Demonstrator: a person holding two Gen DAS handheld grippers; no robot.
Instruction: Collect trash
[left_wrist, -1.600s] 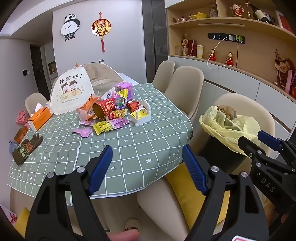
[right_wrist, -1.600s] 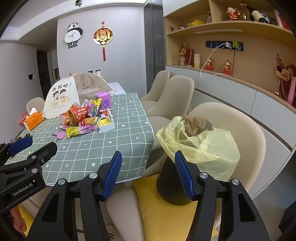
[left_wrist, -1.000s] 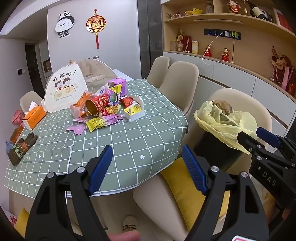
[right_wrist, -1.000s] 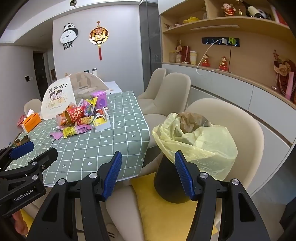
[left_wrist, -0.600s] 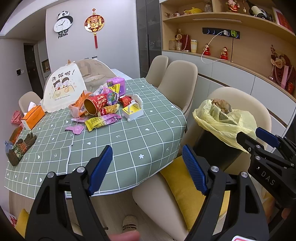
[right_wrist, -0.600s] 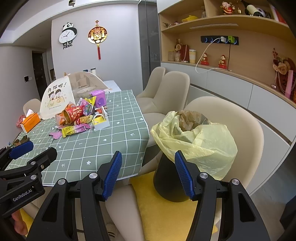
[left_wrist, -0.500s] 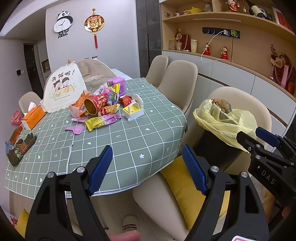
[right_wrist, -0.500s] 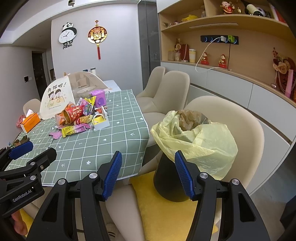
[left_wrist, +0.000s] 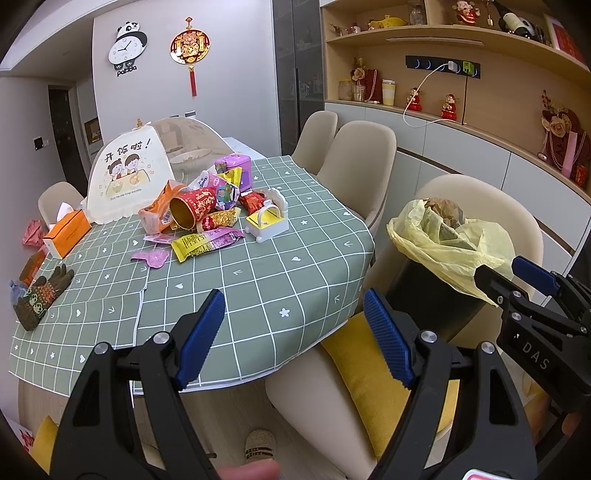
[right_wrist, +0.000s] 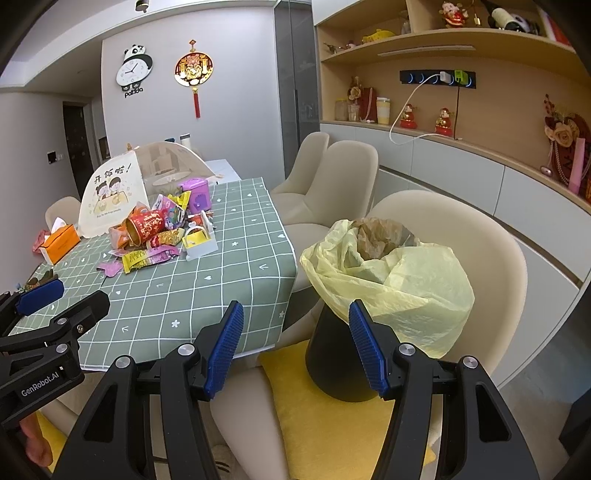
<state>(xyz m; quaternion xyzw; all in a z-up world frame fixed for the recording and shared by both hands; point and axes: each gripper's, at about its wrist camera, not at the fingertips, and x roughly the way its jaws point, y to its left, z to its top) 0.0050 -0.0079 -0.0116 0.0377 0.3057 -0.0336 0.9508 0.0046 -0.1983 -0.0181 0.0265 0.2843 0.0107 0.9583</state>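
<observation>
A pile of trash lies on the green checked tablecloth: a red tube can, a yellow snack wrapper, a white and yellow box and other wrappers. The pile also shows in the right wrist view. A black bin with a yellow bag stands on a chair to the right; it shows in the left wrist view too. My left gripper is open and empty, short of the table's near edge. My right gripper is open and empty, just before the bin.
A mesh food cover, an orange tissue box and a glove sit on the table's left part. Beige chairs stand along the right side. A yellow cushion lies under the bin.
Both grippers have drifted slightly back and up from the table, so the view has widened a little. Both stay open and empty.
</observation>
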